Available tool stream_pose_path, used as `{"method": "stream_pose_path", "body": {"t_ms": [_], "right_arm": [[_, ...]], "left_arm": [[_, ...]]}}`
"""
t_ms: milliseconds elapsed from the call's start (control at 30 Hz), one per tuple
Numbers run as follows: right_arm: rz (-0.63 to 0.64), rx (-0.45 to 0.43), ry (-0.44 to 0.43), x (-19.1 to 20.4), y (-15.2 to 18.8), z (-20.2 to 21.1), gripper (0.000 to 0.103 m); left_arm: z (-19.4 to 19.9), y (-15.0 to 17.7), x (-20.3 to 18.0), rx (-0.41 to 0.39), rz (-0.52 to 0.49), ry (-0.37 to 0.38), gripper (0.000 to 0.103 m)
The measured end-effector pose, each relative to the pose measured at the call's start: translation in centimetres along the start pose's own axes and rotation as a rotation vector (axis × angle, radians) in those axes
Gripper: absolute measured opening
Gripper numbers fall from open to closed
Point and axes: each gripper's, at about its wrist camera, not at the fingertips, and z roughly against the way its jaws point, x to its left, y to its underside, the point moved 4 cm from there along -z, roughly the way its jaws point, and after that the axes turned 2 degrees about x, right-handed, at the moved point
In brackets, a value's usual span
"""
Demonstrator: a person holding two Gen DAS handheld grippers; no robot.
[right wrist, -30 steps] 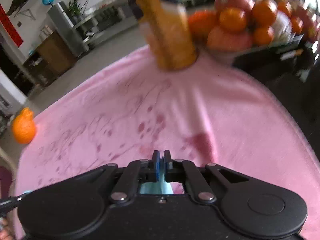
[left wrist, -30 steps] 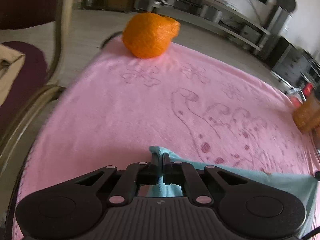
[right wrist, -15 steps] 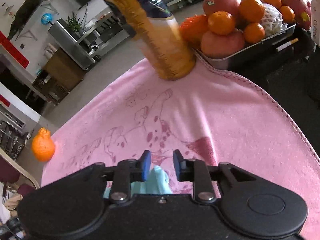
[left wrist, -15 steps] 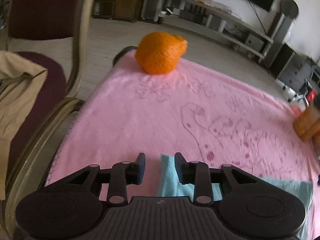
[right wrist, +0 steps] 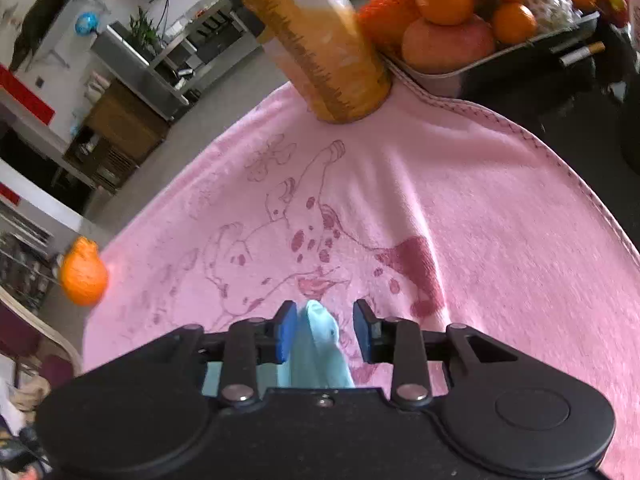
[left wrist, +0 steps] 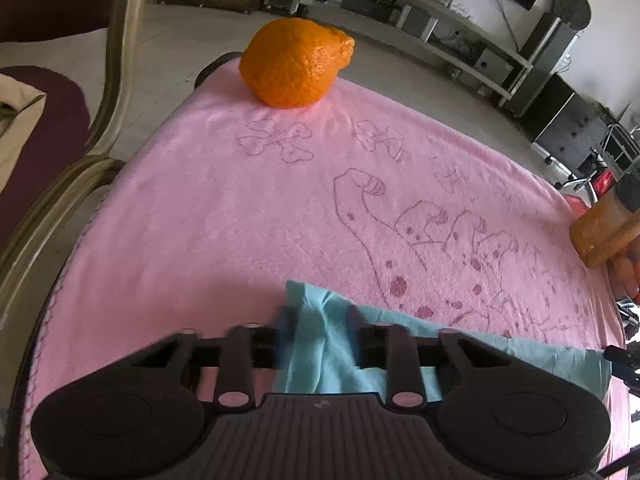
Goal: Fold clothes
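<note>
Left wrist view: left hand-held gripper (left wrist: 318, 334) was released, fingers spread wide, with a raised fold of the light blue cloth (left wrist: 320, 344) standing between them. Whether either finger touched the fabric could not be told, as the fingertips were blurred. The cloth lay along the near edge of the pink towel (left wrist: 240, 216) and stretched off to the right, flat against it. The towel, printed with a spotted-dog drawing and bone outlines, covered the tabletop. A large knobbed orange (left wrist: 296, 66) sat on its far edge. An orange juice bottle (left wrist: 604, 228) stood at the towel's right edge. A chair frame (left wrist: 108, 92) stood beside the tabletop on the left.

Right wrist view: right hand-held gripper (right wrist: 324, 330) was likewise released, jaws apart, blue pads showing. A peaked end of the light blue cloth (right wrist: 320, 340) rose between the fingers, close against the left pad (right wrist: 286, 334) and clear of the right one. The pink towel (right wrist: 500, 208) lay beneath. The juice bottle (right wrist: 324, 40) stood on the towel's far edge; just beside it a metal tray (right wrist: 452, 74) held piled fruit. The knobbed orange (right wrist: 83, 274) showed at far left.
</note>
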Motion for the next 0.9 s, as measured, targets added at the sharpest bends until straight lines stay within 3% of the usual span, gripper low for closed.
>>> {"method": "stream_pose_path", "body": {"t_ms": [100,400,500,533,600,667,733,900], "right_arm": [[-0.007,0.004,-0.006,-0.1,0.1,-1.0,0.005],[0.082,-0.180,0.056,1.6,-1.9,-0.1,0.003],[0.094,-0.185,0.077,1.5,-2.4,-0.8,0.003],[0.089,-0.159,0.083,1.3,-2.5,-1.4,0.004],[0.070,-0.112,0.105,0.6,-2.4,-2.2,0.005],[0.069,-0.119,0.187,-0.4,-2.6,-2.0,0.009],[0.037,-0.129,0.217,-1.5,-2.8,-0.9,0.015],[-0.072,-0.120,0.116,-2.3,-1.3,4.1,0.020]], "left_arm": [[-0.3,-0.1,-0.3,-0.023,-0.008,-0.011,0.003],[-1.0,-1.1,-1.2,-0.100,-0.012,-0.032,0.004],[-2.3,-1.3,-1.0,-0.058,0.002,-0.049,0.008],[-2.8,-1.2,-0.8,-0.044,-0.009,-0.062,0.018],[-2.5,-1.2,-0.3,-0.050,-0.021,-0.077,0.021],[-1.2,-1.3,0.2,-0.075,-0.015,-0.115,0.026],[0.1,-1.5,0.5,-0.095,-0.022,-0.162,0.022],[4.9,0.5,0.4,-0.052,-0.114,-0.231,0.027]]}}
